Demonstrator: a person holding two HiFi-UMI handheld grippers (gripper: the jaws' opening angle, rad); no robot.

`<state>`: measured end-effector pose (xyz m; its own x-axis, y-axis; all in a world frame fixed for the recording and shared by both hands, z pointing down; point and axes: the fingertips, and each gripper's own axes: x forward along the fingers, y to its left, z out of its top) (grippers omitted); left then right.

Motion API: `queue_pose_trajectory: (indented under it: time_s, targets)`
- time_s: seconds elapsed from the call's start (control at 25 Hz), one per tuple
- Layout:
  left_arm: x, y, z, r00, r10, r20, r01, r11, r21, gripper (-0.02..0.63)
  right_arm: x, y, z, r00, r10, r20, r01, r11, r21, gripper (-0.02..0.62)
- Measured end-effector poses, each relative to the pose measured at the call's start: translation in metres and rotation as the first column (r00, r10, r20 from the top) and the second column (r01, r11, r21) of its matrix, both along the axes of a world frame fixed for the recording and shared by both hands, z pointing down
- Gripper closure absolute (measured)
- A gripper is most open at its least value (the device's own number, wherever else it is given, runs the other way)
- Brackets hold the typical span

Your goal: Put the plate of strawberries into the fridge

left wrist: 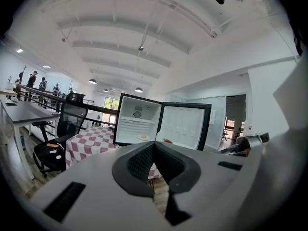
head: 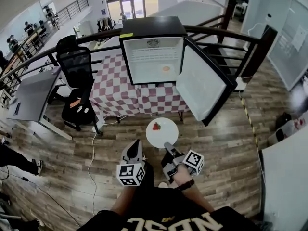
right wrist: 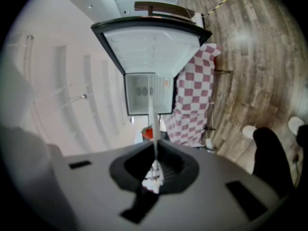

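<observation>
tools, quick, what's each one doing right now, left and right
left tool: closed, holding nothing
right tool: closed on the rim of the plate, which carries a strawberry

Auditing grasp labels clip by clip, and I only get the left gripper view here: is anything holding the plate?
Observer: Yes. The right gripper view shows the right claw shut on the rim of the white plate, seen edge-on.
Operator: What's on it?
Observer: The head view shows one strawberry, toward its far left side.
Operator: Is it inside the fridge yet?
Observer: No. In the head view it hangs over the wooden floor, short of the checkered table that carries the open fridge.
</observation>
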<state>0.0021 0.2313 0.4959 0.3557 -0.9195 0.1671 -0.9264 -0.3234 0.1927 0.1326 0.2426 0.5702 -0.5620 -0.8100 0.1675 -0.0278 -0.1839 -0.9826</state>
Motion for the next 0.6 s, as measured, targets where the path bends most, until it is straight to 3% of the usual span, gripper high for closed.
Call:
queue_pose_trajectory:
  time_s: [0.28, 0.6]
  targets:
    - [-0.016, -0.095, 0.012, 0.999, 0.025, -0.021, -0.025, 1.000, 0.001, 0.589, -0.015, -0.080, 0.015, 0.999, 0.027, -0.029, -0.026, 0.999, 0.035, 0.563]
    - [-0.044, -0.227, -0.004, 0.997, 0.070, 0.035, -0.071, 0.997, 0.025, 0.589, -0.034, -0.199, 0.009, 0.993, 0.093, -0.079, -0.089, 0.995, 0.051, 0.563]
